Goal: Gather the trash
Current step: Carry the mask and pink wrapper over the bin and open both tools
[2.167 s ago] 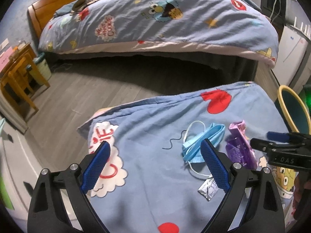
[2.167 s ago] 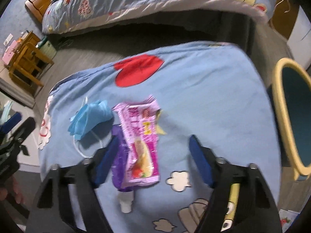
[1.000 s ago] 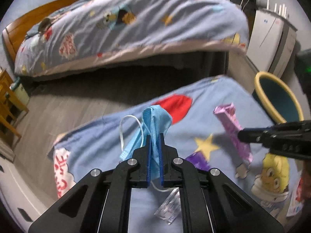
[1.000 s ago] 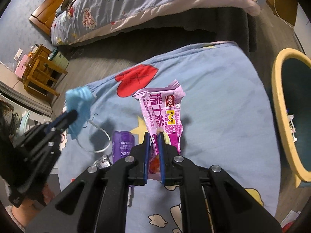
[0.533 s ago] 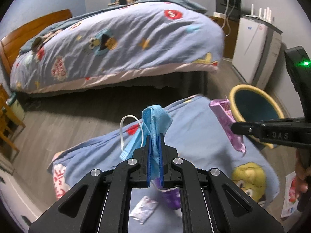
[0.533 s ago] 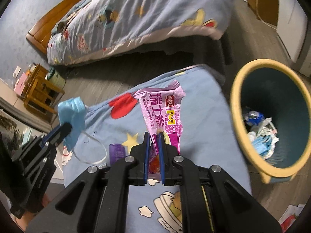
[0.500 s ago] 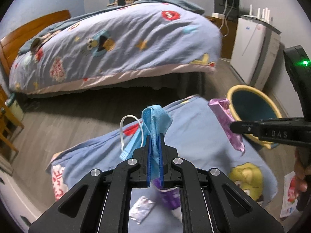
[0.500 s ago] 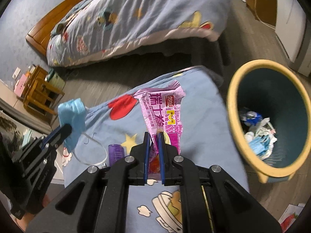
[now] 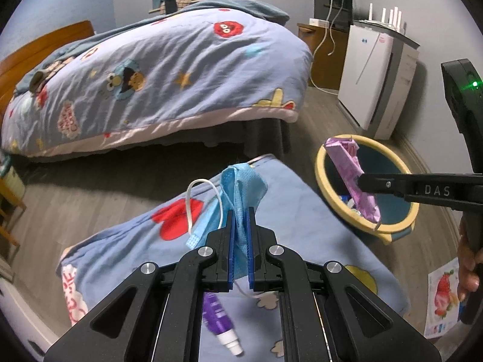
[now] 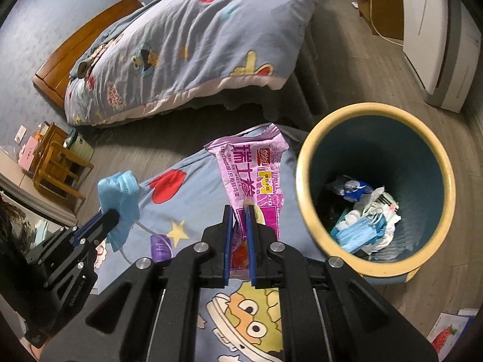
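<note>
walls: plain blue-grey wall (image 9: 75,3) all round me
floor: grey wood-look floor (image 9: 90,187)
bed: big bed (image 9: 157,69), cartoon quilt, wooden headboard (image 10: 87,51) at its far end
corner: white appliance (image 9: 377,81) by a brown cabinet (image 9: 326,57), cables hanging down it
side: little wooden chair (image 10: 57,166) off to my left
light: dim-ish, indoor
</note>
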